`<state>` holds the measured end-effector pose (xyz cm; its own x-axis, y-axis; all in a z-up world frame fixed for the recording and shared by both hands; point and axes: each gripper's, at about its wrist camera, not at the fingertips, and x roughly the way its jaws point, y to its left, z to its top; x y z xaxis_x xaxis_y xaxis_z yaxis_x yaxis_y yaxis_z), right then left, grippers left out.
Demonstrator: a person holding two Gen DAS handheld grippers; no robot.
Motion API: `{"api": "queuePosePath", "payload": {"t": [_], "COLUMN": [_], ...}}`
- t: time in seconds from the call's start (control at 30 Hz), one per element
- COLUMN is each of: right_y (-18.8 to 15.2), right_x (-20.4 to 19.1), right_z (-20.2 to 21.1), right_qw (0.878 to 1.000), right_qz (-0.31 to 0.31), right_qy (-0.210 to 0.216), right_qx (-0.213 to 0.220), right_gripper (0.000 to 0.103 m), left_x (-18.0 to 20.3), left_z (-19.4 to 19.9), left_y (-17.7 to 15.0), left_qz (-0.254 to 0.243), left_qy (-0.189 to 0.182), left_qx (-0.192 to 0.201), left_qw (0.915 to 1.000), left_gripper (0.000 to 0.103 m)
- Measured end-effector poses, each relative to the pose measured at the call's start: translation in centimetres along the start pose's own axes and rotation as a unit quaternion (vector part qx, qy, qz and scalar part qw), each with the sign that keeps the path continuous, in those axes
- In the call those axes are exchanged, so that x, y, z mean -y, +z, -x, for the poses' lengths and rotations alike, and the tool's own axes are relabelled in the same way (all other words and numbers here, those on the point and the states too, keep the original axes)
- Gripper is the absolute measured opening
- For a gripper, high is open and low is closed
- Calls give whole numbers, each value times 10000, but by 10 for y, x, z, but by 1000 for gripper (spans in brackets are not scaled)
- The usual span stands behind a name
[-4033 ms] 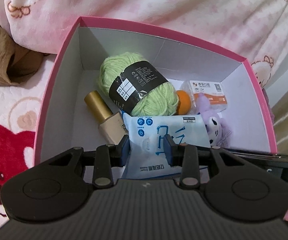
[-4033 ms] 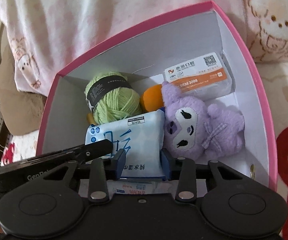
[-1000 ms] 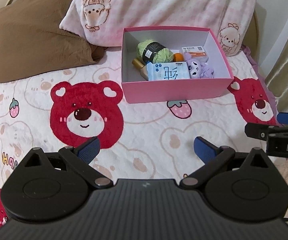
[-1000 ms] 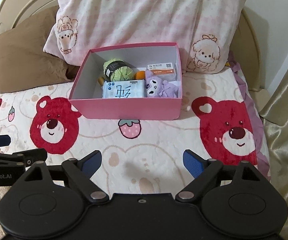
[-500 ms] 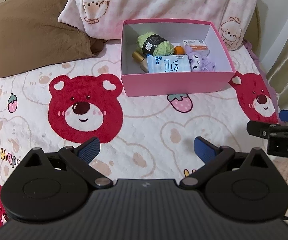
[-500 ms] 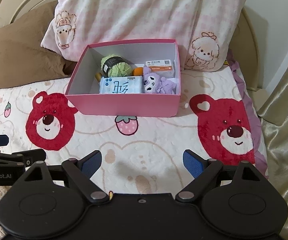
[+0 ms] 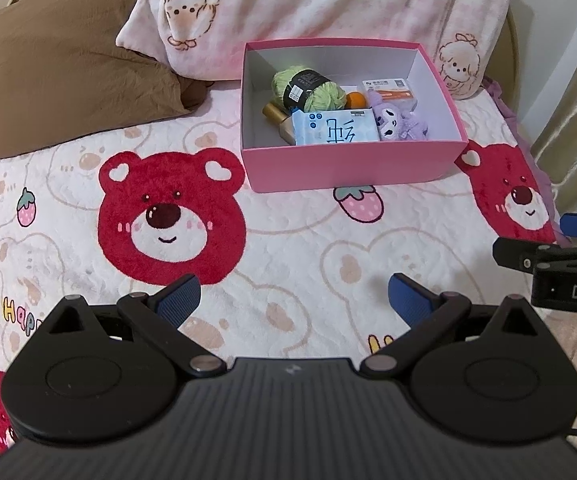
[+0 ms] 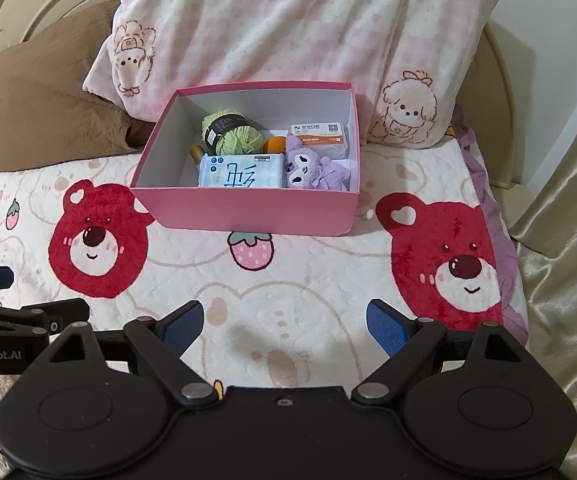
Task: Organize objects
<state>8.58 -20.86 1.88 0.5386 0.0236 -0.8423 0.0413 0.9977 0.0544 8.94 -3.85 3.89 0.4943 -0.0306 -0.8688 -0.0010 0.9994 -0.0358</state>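
A pink box (image 7: 352,168) (image 8: 248,210) stands on the bed near the pillows. Inside lie a green yarn ball (image 7: 308,90) (image 8: 230,133), a blue wet-wipes pack (image 7: 334,132) (image 8: 242,171), a purple plush toy (image 7: 398,122) (image 8: 314,170), a white mask pack (image 7: 388,90) (image 8: 320,134), an orange ball (image 7: 355,100) (image 8: 274,144) and a gold-capped bottle (image 7: 278,118) (image 8: 197,153). My left gripper (image 7: 294,300) is open and empty above the bedspread, well in front of the box. My right gripper (image 8: 284,326) is open and empty too, beside it.
The bedspread (image 7: 288,232) has red bear prints. A pink patterned pillow (image 8: 296,40) and a brown pillow (image 7: 60,80) lie behind the box. A gold curtain (image 8: 568,240) hangs at the right edge of the bed.
Four seconds ago both grippers were at the wipes pack in the box. Since then both have let go, opened wide and backed away. In the last second the box has drawn slightly closer.
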Motion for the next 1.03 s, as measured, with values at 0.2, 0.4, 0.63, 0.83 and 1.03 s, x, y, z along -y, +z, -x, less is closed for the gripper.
{"api": "queuePosePath", "payload": {"t": [0.2, 0.4, 0.63, 0.83, 1.03], "right_y": [-2, -2, -2, -3, -3], "right_x": [-1, -2, -2, -1, 0], "right_z": [2, 2, 3, 2, 1], "right_qw": [10000, 10000, 10000, 10000, 9999], "right_qz": [39, 45, 48, 71, 93], "right_qy": [-21, -27, -37, -54, -59], "right_qx": [9, 10, 3, -12, -15], "right_gripper": [91, 91, 91, 91, 91], "left_x": [-1, -3, -3, -5, -6], "left_z": [-1, -2, -2, -2, -2], "left_y": [1, 1, 0, 1, 2], "left_qz": [39, 52, 13, -18, 24], "left_qy": [40, 77, 88, 171, 152], "left_qx": [-76, -135, -83, -45, -67], "left_qw": [10000, 9999, 9999, 9998, 9999], "left_gripper": [102, 102, 102, 103, 103]}}
